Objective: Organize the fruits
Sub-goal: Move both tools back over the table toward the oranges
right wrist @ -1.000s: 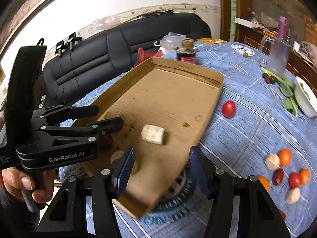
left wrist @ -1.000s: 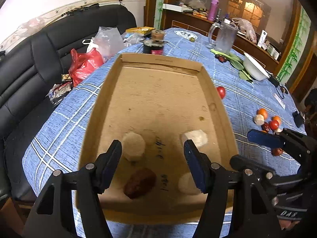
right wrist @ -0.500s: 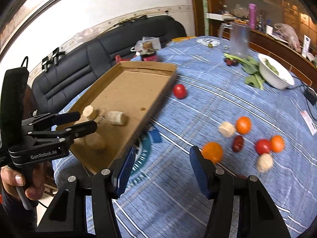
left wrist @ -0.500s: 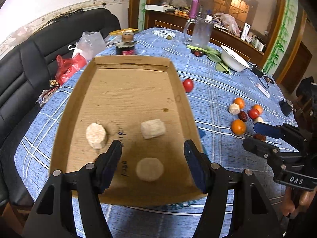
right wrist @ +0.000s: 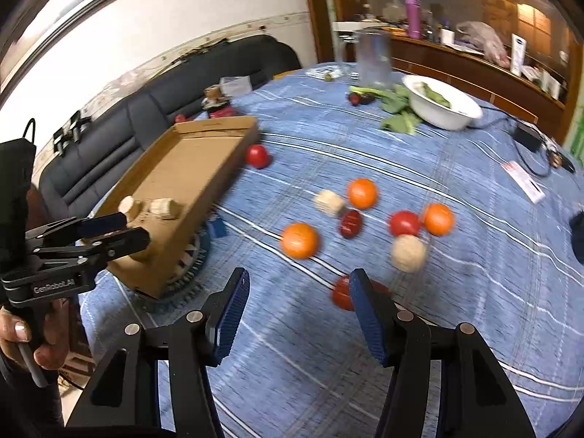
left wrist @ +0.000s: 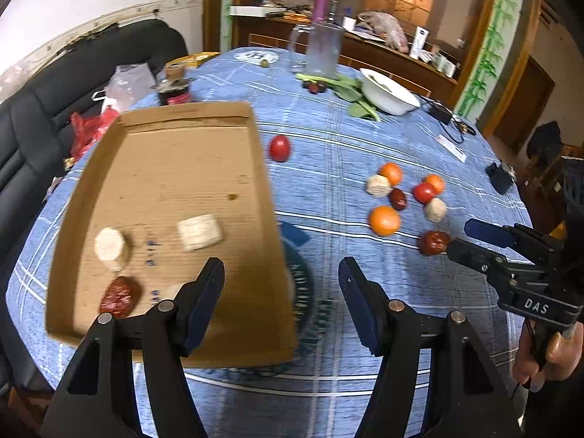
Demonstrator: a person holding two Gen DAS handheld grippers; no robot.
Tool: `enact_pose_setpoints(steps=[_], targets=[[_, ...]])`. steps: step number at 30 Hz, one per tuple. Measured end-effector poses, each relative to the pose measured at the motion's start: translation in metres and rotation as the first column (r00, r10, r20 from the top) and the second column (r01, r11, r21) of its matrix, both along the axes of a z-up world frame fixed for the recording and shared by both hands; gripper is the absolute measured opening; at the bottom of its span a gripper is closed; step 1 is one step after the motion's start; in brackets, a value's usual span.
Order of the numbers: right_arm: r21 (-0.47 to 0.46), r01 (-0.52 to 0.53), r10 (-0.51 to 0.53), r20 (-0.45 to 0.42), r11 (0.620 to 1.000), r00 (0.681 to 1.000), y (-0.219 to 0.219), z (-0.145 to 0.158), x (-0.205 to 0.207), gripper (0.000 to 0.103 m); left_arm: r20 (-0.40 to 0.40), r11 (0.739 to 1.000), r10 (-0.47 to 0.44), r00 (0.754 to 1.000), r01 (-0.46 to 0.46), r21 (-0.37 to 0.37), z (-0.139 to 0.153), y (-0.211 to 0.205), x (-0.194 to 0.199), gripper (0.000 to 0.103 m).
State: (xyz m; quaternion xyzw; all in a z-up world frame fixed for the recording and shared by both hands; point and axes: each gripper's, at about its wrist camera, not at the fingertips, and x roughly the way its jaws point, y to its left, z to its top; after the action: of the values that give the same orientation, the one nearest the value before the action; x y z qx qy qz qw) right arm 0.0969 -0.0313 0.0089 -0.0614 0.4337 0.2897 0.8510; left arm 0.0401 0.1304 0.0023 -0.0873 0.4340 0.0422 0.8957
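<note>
A shallow cardboard tray (left wrist: 252, 197) (right wrist: 219, 168) lies on the blue tablecloth. It holds pale chunks (left wrist: 199, 231) (left wrist: 109, 248) and a red date (left wrist: 120, 295). My left gripper (left wrist: 281, 284) is open and empty over the tray's near right corner. On the cloth to the right lie oranges (right wrist: 299, 239) (right wrist: 361, 192), tomatoes (right wrist: 403, 222) (right wrist: 257, 156), dates (right wrist: 351, 222) and pale chunks (right wrist: 408, 253) (right wrist: 328, 202). My right gripper (right wrist: 299, 299) is open and empty; a red date (right wrist: 341, 294) lies just behind its right finger.
A white bowl (right wrist: 441, 107) with greens, leafy vegetables (right wrist: 396, 107), a glass pitcher (right wrist: 372, 58) and a jar (left wrist: 175, 89) stand at the table's far side. A black adapter with cable (right wrist: 525, 137) lies far right. A black sofa (left wrist: 43, 109) with bags runs along the left.
Both grippers have swung right, away from the tray toward the loose fruit. The right gripper now hovers close to the fruit cluster; the left one sits over the tray's right edge.
</note>
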Motion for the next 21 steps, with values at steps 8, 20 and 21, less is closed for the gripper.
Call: enact_pose_setpoints(steps=[8, 20, 21], targets=[[0.01, 0.096, -0.096, -0.015, 0.995, 0.995, -0.047, -0.007, 0.014, 0.059, -0.031, 0.997, -0.081, 0.996, 0.081, 0.0, -0.007, -0.041, 0.016, 0.064], [0.02, 0.176, -0.176, 0.006, 0.984, 0.984, -0.064, -0.015, 0.062, 0.058, -0.085, 0.992, -0.126, 0.988, 0.124, -0.027, -0.025, -0.069, 0.056, 0.064], [0.017, 0.178, -0.178, 0.007, 0.984, 0.984, -0.063, -0.016, 0.068, 0.058, -0.091, 0.992, -0.128, 0.988, 0.126, -0.028, -0.027, -0.071, 0.061, 0.064]])
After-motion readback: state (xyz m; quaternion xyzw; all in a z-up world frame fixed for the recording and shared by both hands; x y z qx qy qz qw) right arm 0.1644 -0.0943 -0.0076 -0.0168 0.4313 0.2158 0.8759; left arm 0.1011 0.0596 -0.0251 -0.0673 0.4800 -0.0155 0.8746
